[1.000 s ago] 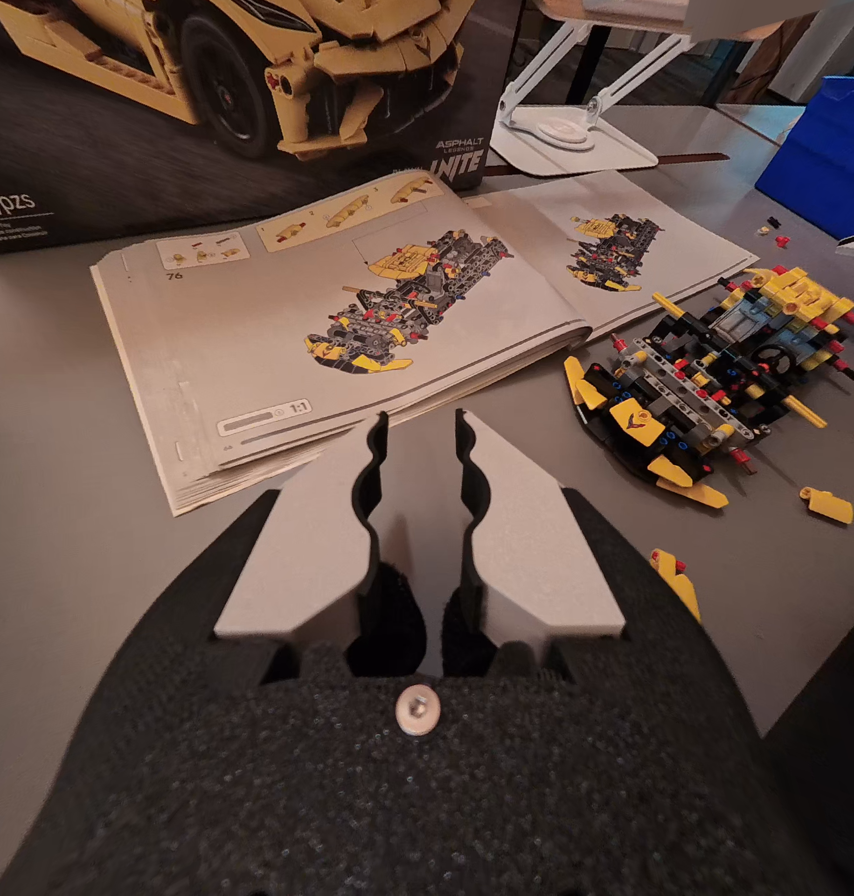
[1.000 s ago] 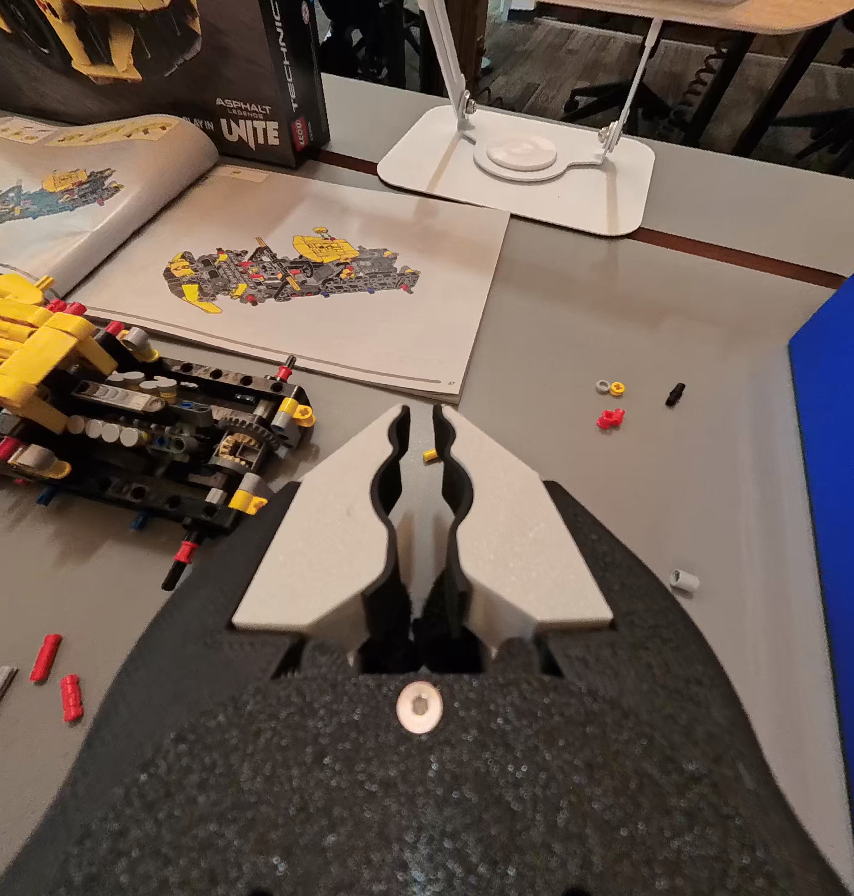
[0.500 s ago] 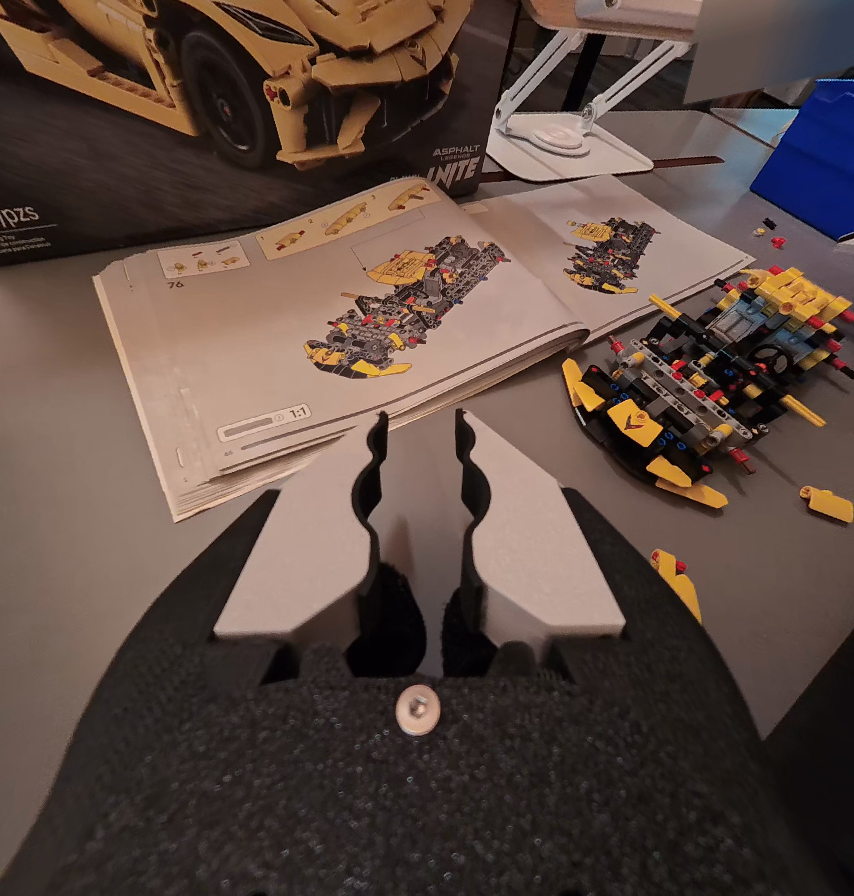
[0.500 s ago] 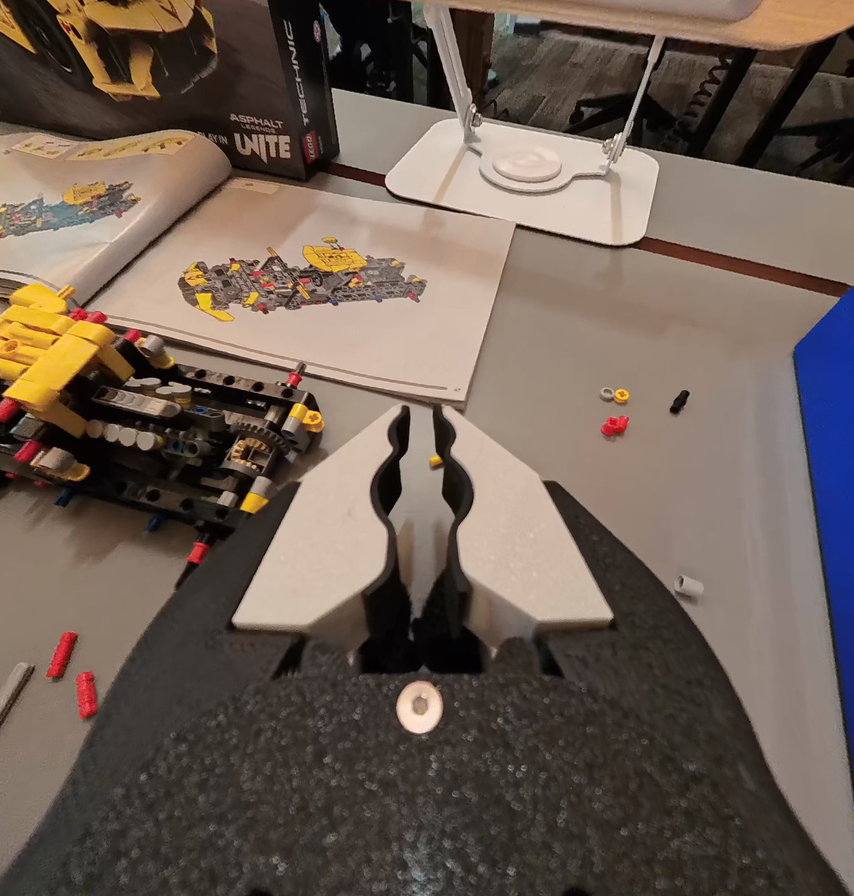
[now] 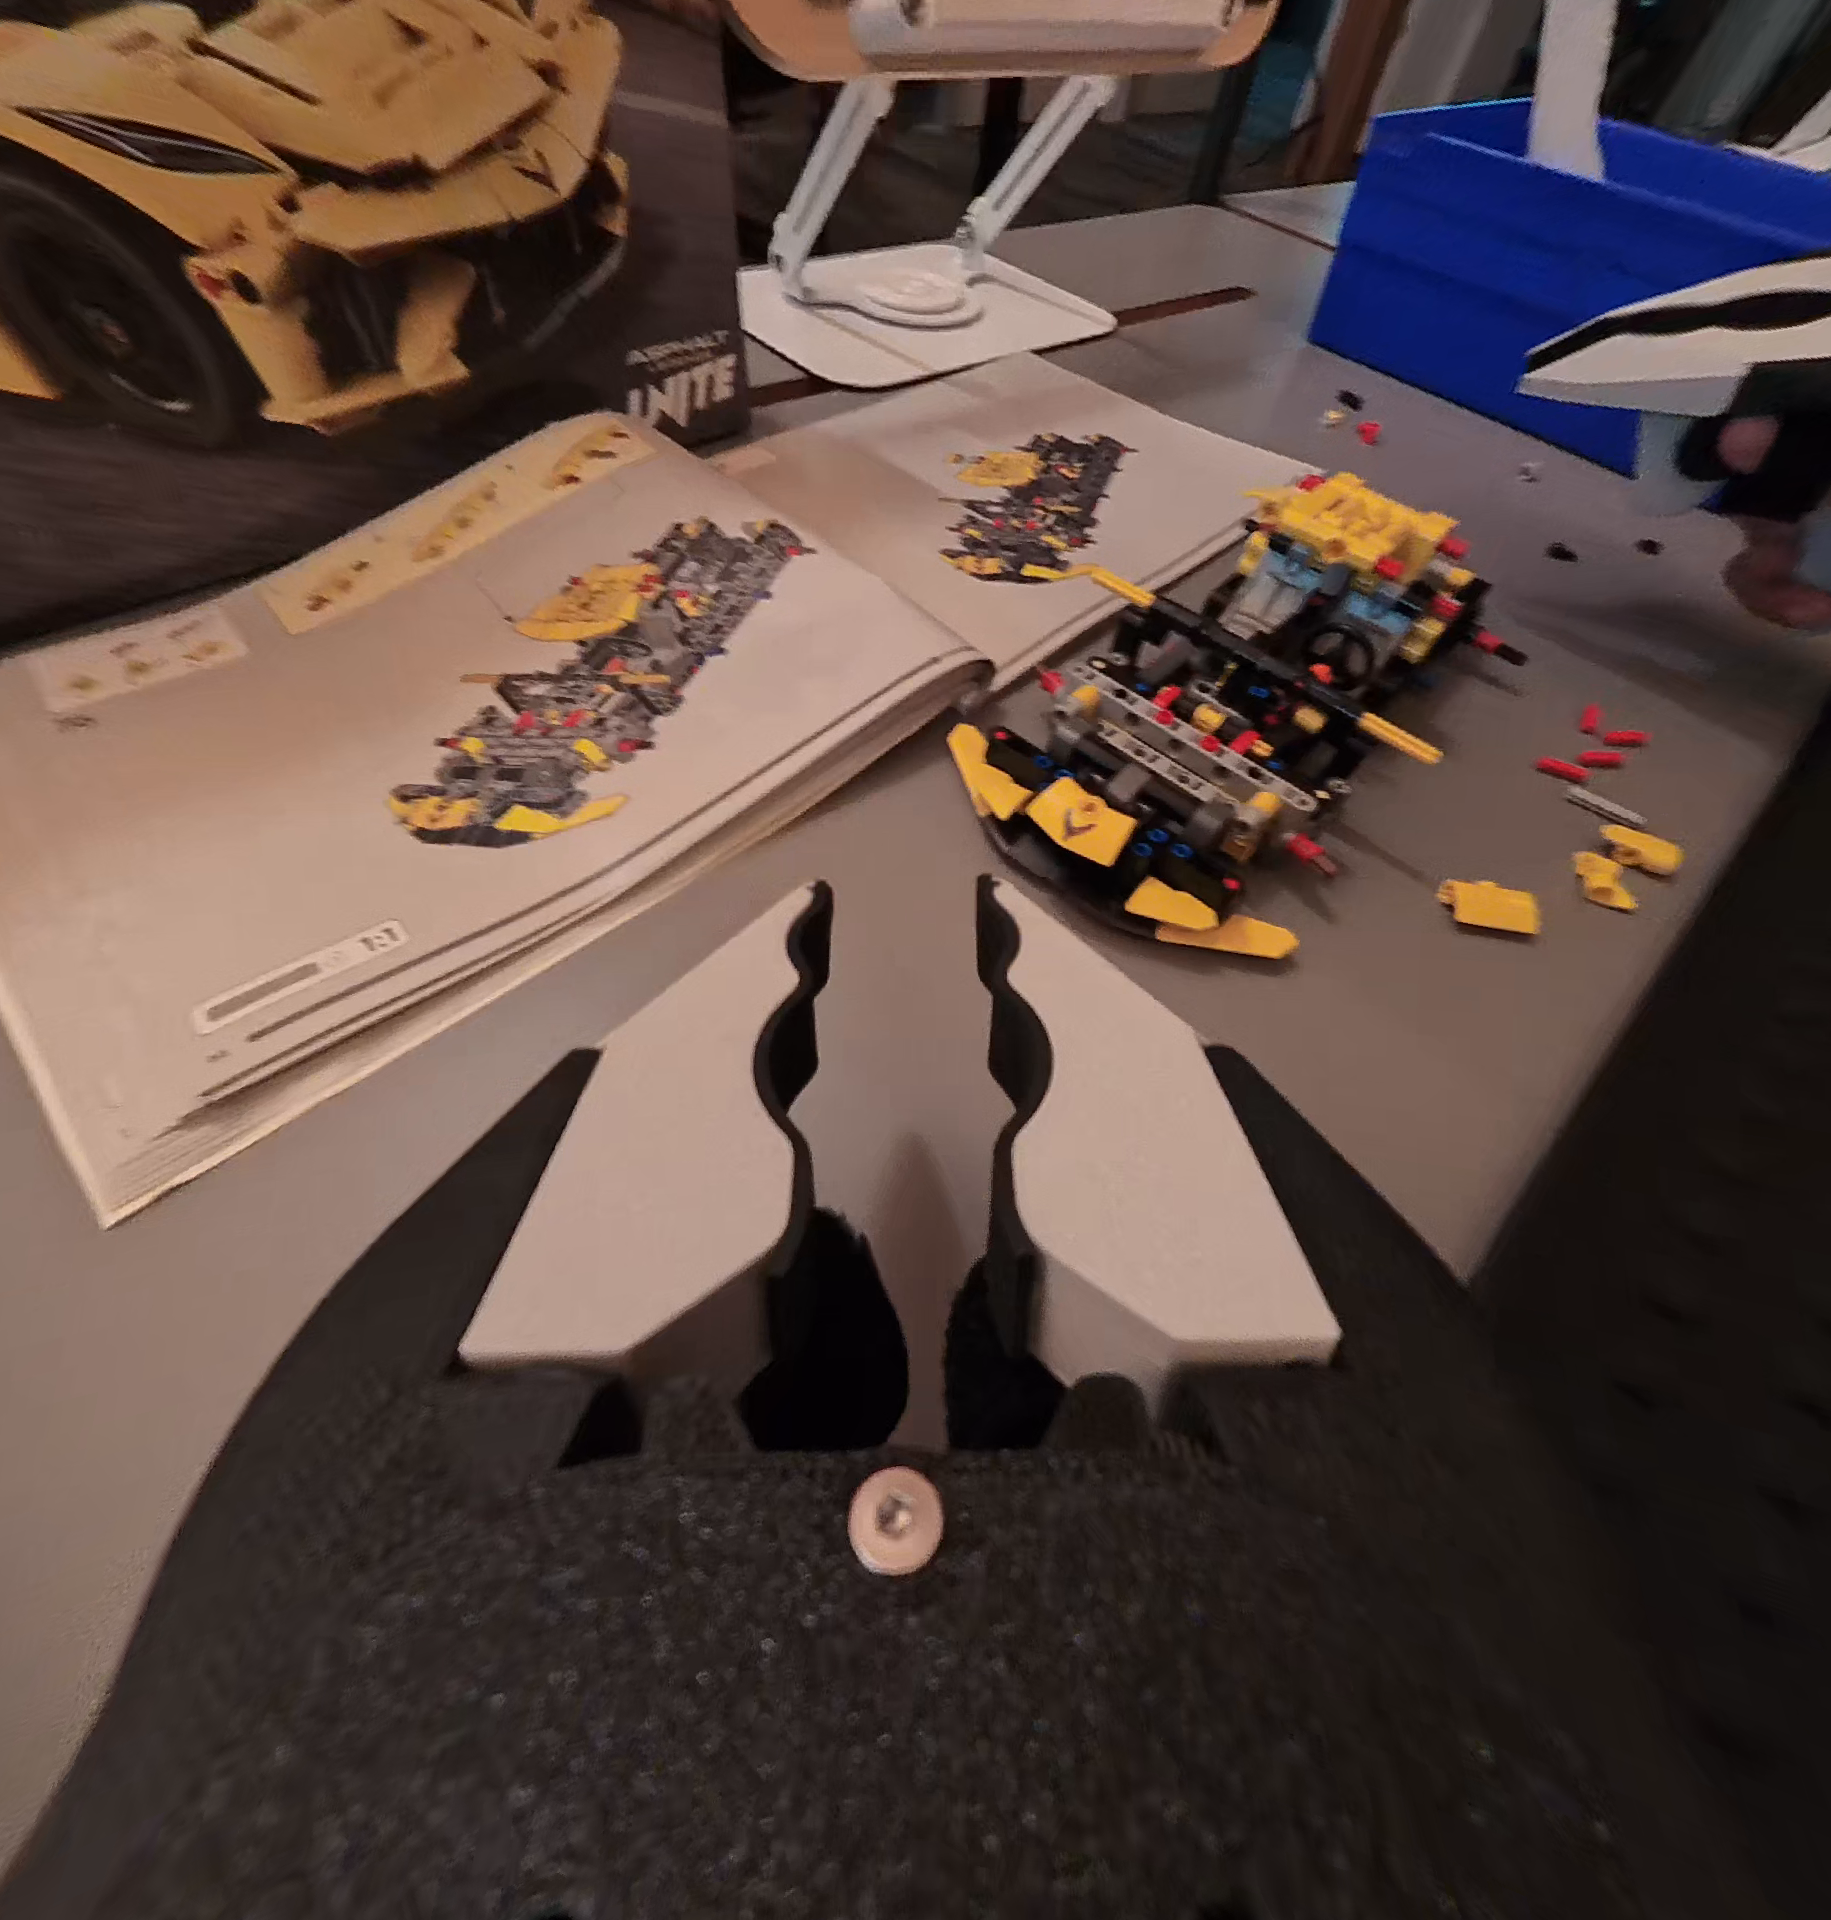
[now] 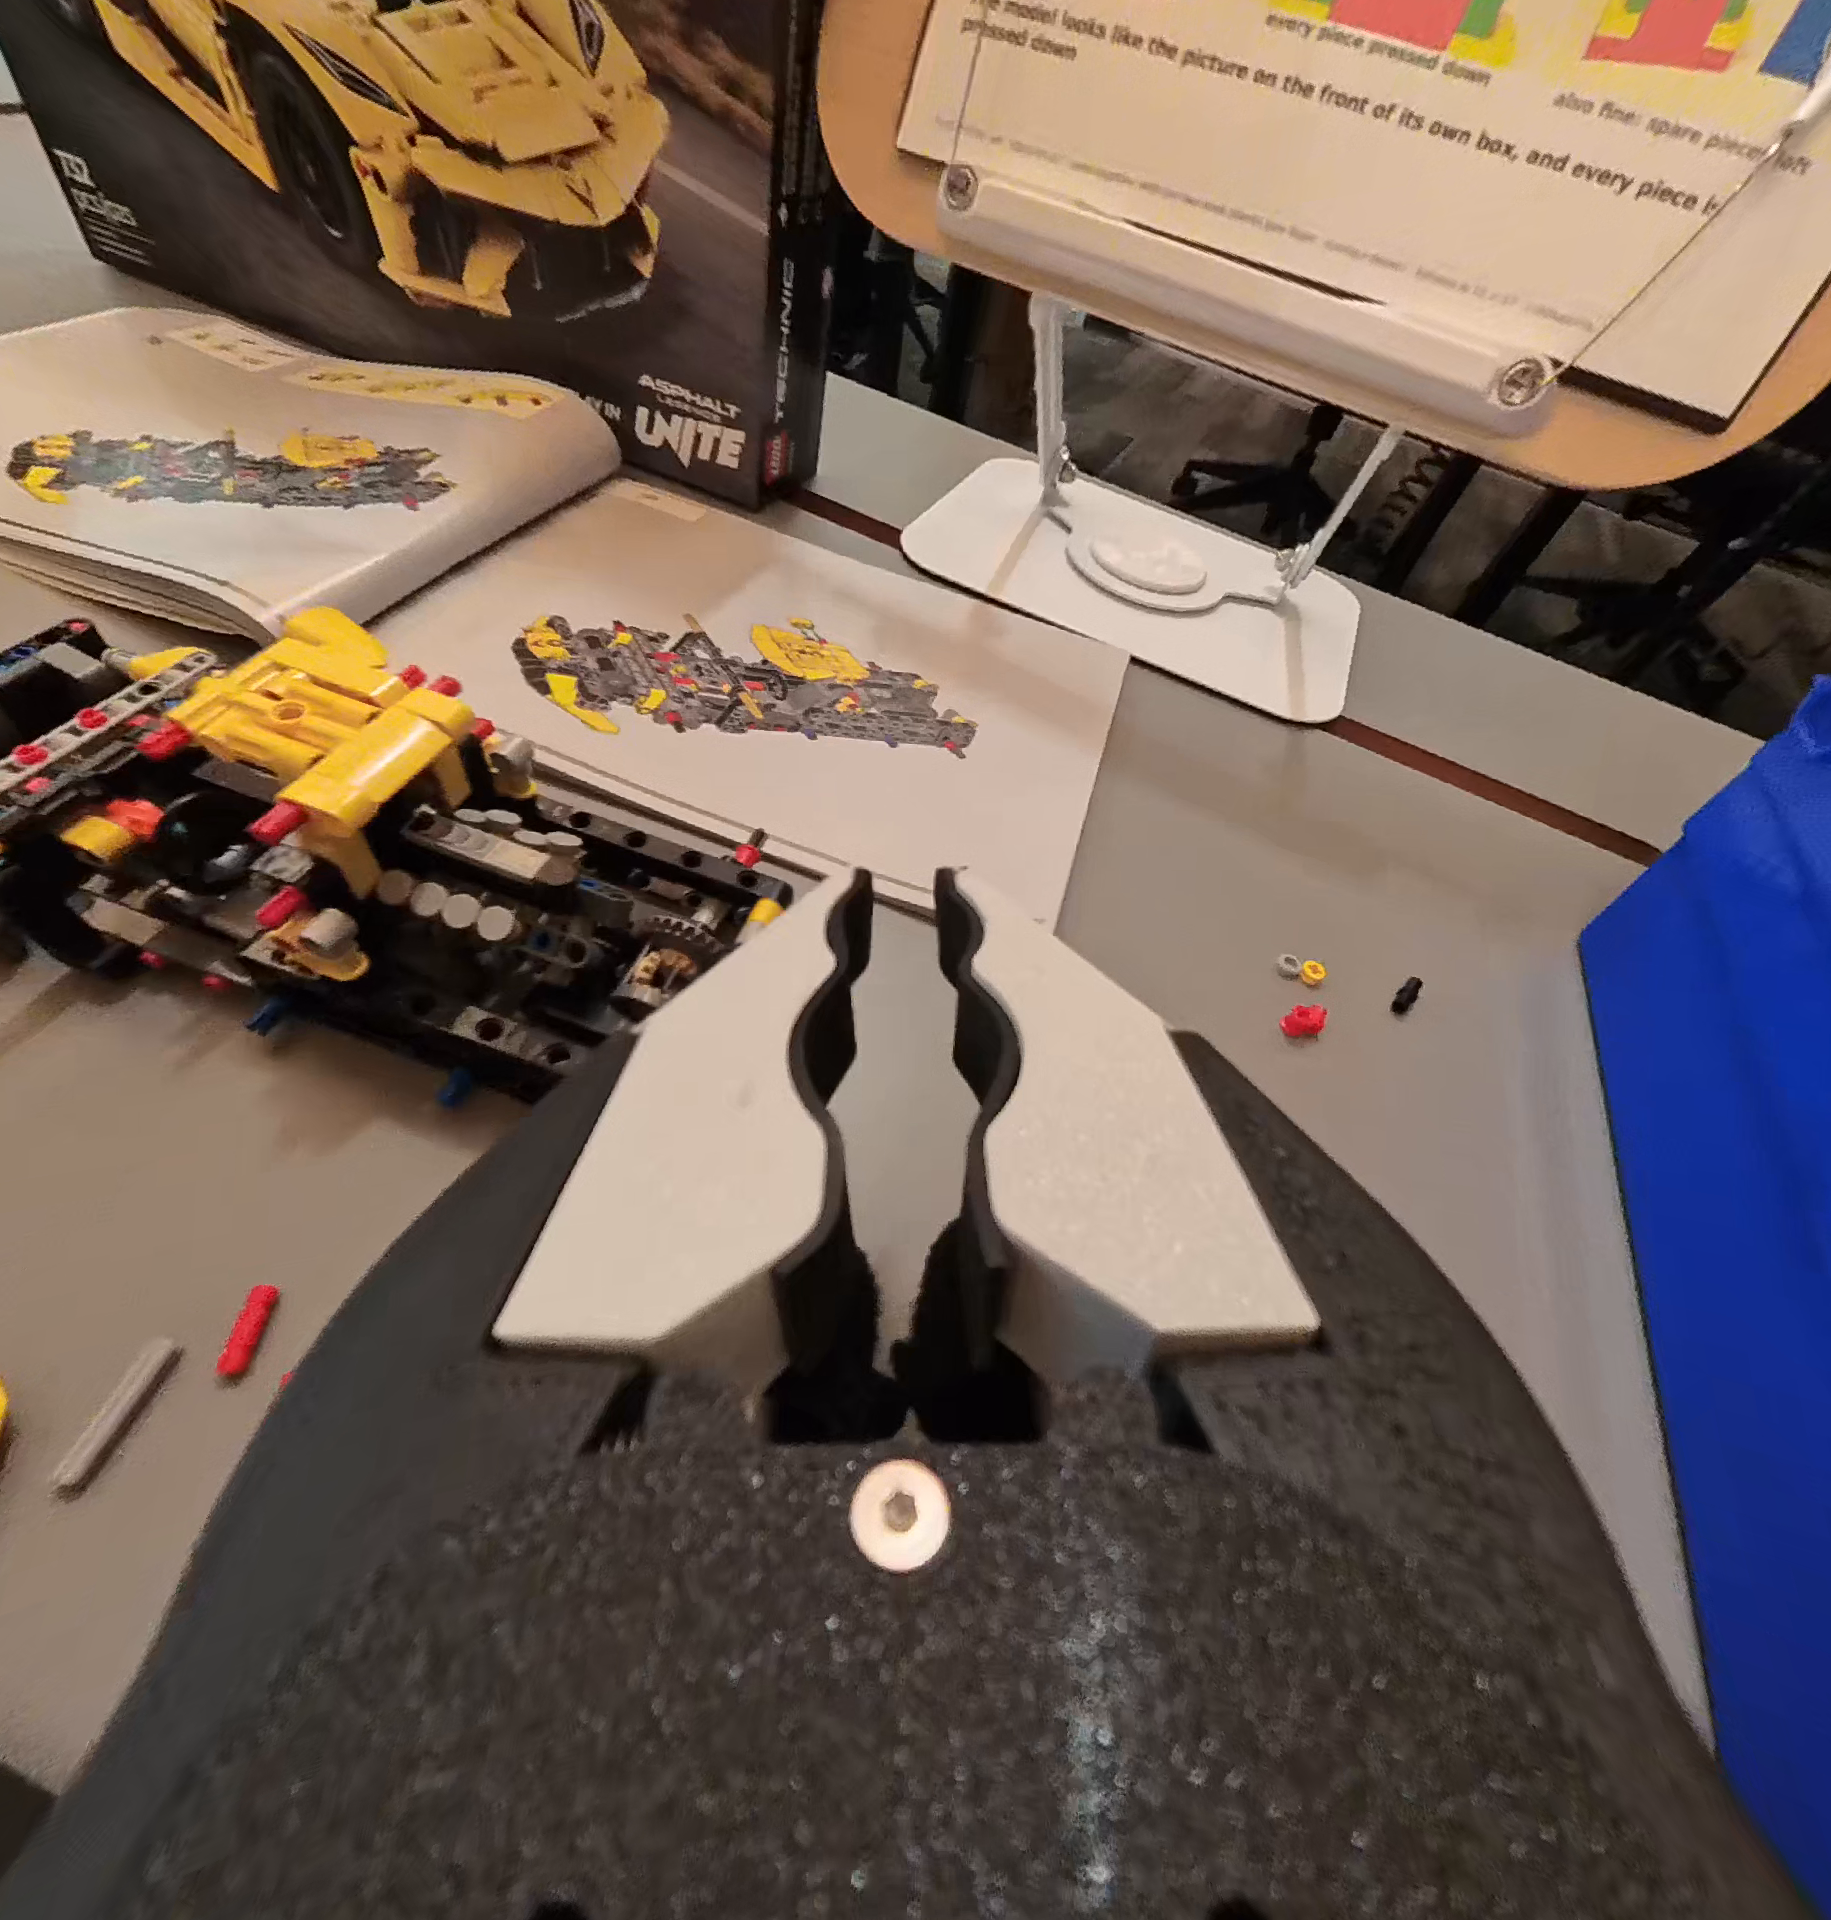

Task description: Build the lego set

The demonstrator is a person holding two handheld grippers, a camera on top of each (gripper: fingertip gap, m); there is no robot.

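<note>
Both claws are empty. One is the left gripper, and its two gray fingers are spread apart with bare table showing in the gap. It hangs over the gray table, near the bottom corner of the open instruction book. Its partner, the right gripper, has its fingers close together but not touching, with a thin gap between them and nothing in it.

A half-built lego car sits on the table just beside the book, to the right of the left gripper (it is black and gray with yellow and red bits). In the right wrist view the same car lies left of the right gripper, and its near end is hidden behind the left finger. Its far end touches the open page.

Loose yellow pieces and small red pins lie on the table to the right of the car. More tiny pieces sit near the blue bin, well apart from the car. A gray rod and a red pin lie in front of the car.

Behind the book stands the set's box with a yellow car on it. Next to it is a white stand holding up a sheet of paper.
</note>
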